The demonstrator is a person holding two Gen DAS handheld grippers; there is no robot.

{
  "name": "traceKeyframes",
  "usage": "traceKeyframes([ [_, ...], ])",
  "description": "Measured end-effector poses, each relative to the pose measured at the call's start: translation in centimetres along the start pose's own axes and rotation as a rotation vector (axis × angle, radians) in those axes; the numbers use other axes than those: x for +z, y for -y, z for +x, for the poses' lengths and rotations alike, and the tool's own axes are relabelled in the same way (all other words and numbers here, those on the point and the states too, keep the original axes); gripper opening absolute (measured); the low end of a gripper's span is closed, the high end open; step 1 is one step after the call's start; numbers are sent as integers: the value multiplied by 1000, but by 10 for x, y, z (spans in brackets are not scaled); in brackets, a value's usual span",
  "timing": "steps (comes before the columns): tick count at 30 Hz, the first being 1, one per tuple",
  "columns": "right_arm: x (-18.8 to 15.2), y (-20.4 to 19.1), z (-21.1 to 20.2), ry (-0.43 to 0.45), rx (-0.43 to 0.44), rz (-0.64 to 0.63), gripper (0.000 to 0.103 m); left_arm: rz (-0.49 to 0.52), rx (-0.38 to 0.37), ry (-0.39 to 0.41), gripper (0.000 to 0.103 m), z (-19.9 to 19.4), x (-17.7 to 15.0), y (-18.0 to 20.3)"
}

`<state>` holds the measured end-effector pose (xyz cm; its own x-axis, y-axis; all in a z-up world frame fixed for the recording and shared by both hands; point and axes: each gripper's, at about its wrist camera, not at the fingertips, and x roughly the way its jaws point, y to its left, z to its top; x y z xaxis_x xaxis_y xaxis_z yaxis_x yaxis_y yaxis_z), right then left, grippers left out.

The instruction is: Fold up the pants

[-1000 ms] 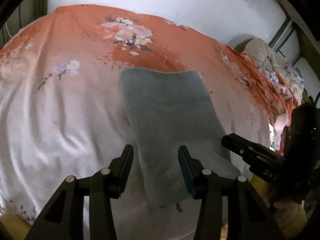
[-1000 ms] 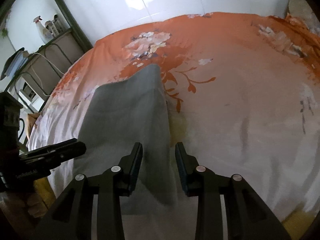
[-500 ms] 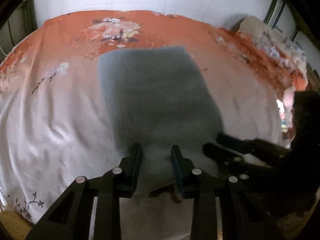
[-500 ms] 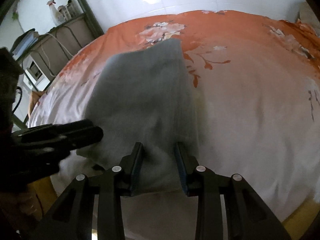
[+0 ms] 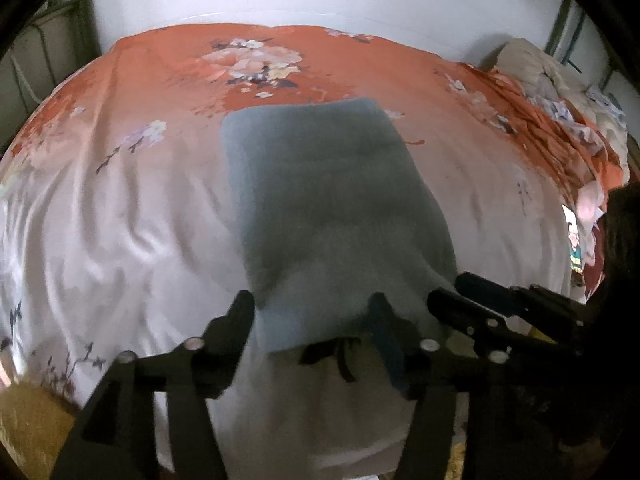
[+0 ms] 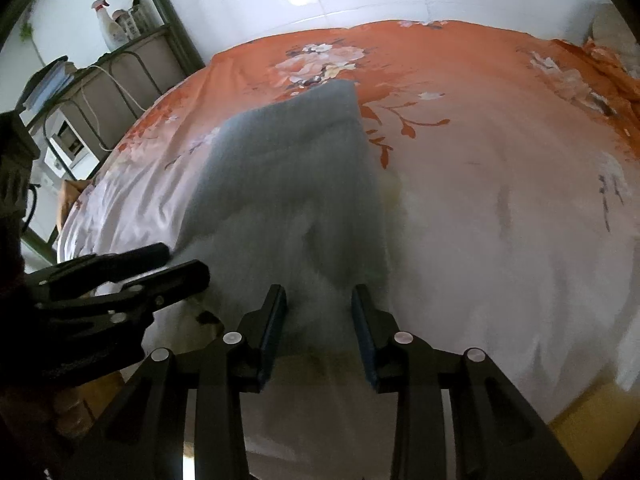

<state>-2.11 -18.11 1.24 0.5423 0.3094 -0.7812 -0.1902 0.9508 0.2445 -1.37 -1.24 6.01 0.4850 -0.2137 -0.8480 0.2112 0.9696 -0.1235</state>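
Pants lie folded mid-frame; my left gripper is opening, my right gripper opening, hem seemingly loose between. Only the right view shows shelves upper left.

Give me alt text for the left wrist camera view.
Grey folded pants lie on an orange floral bedsheet, near edge between the opening left gripper, pads not pressing. The right gripper reaches in from the right.

No writing can be read on anything.
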Motion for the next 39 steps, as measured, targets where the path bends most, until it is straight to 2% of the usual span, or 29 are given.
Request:
traceKeyframes([
  [3,-7,-1,-7,3,-14,-15,50,-32,0,-10,70,-6,-2,-4],
  [8,-21,3,-8,-15,-9,-18,51,-40,59,-10,84,-13,-10,-6],
  [14,-27,6,-7,-18,-29,-16,53,-49,96,-47,84,-6,-25,-9],
  [21,-33,14,5,-47,-68,9,55,-65,143,-105,86,20,-44,-18],
  [26,-33,16,18,-76,-92,15,57,-70,124,-96,94,25,-45,-19],
  [29,-34,13,22,-79,-101,-4,63,-65,121,-94,97,27,-46,-18],
  [33,-36,8,26,-83,-114,-28,68,-58,122,-93,98,28,-45,-18],
  [39,-35,11,28,-81,-100,-6,69,-75,111,-88,100,29,-45,-18],
])
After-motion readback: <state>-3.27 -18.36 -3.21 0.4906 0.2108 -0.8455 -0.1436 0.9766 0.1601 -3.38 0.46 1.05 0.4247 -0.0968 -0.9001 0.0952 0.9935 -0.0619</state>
